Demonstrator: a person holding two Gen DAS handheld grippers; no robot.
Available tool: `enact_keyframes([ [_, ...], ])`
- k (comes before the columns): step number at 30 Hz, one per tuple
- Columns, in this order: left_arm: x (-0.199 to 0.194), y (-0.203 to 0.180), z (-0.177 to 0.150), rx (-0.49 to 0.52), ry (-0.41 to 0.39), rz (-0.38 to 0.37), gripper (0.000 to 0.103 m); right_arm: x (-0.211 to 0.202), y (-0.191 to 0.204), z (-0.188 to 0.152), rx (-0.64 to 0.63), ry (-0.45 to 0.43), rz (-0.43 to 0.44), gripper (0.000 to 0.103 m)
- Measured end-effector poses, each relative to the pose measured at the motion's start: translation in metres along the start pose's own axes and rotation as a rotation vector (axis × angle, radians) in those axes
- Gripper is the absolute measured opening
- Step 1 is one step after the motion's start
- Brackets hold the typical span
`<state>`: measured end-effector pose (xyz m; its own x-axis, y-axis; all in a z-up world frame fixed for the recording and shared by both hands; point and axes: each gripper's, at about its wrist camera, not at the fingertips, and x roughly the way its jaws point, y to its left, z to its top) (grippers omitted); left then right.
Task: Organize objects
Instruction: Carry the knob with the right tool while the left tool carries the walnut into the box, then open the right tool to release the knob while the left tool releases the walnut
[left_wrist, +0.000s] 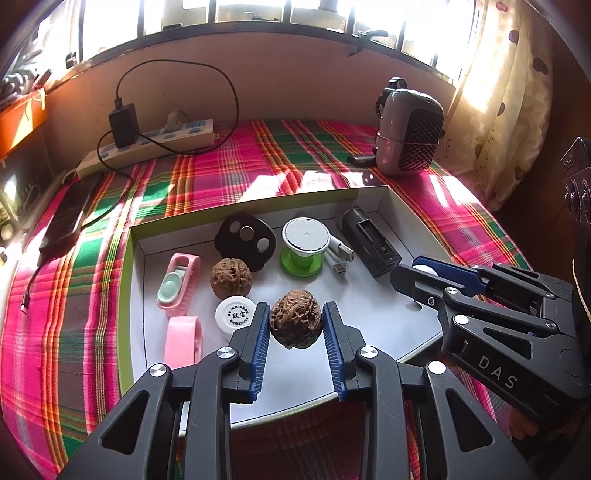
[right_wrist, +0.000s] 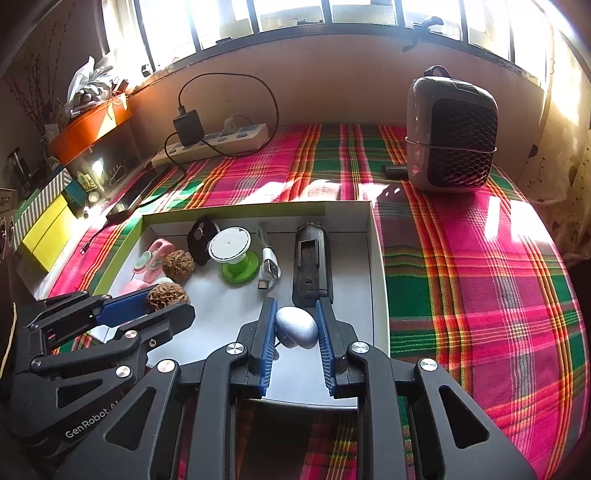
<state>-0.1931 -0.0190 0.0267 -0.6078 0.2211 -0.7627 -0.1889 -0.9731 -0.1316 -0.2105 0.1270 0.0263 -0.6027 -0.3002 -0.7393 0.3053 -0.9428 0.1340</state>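
My left gripper (left_wrist: 297, 308) is shut on a brown wrinkled walnut (left_wrist: 295, 325), held over the near part of a shallow white box with a green rim (left_wrist: 255, 203). In the right wrist view that walnut (right_wrist: 162, 295) sits in the left gripper (right_wrist: 168, 301) at the left. My right gripper (right_wrist: 295, 308) is shut on a pale silver-blue egg-shaped object (right_wrist: 297, 328) over the box's (right_wrist: 258, 212) near right part. The left wrist view shows the right gripper (left_wrist: 410, 267) at the right with a white bit of the object (left_wrist: 424, 269) between its pads.
In the box lie a second walnut (left_wrist: 231, 277), a white round cap (left_wrist: 235, 314), pink straps (left_wrist: 179, 280), a black disc with holes (left_wrist: 245, 238), a green-and-white spool (left_wrist: 304, 245), a white USB cable (left_wrist: 340, 254) and a black device (left_wrist: 369, 242). A grey speaker (right_wrist: 450, 133) and a power strip (right_wrist: 221, 142) stand on the plaid cloth behind.
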Motion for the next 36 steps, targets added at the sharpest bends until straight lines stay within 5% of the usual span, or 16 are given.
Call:
enact_keyframes([
  [16,0.015,-0.004,-0.005,0.003,0.027,0.010,0.027,0.014,-0.002,-0.004,-0.011,0.028,-0.012,0.023],
  [24,0.026,0.081,0.020,0.006,0.034,0.014,0.027,0.013,-0.003,-0.004,-0.008,0.021,-0.023,0.023],
  [28,0.010,-0.014,-0.015,0.004,0.035,0.017,0.027,0.013,-0.005,-0.004,-0.006,0.016,-0.030,0.023],
  [32,0.002,-0.010,-0.023,0.003,0.036,0.018,0.027,0.013,-0.005,-0.004,-0.010,0.013,-0.036,0.023],
  [33,0.006,0.023,-0.013,0.003,0.035,0.018,0.027,0.013,-0.005,-0.004,-0.010,0.012,-0.037,0.023],
  [36,0.016,0.001,-0.005,0.003,0.035,0.019,0.027,0.012,-0.005,-0.004,-0.010,0.012,-0.036,0.023],
])
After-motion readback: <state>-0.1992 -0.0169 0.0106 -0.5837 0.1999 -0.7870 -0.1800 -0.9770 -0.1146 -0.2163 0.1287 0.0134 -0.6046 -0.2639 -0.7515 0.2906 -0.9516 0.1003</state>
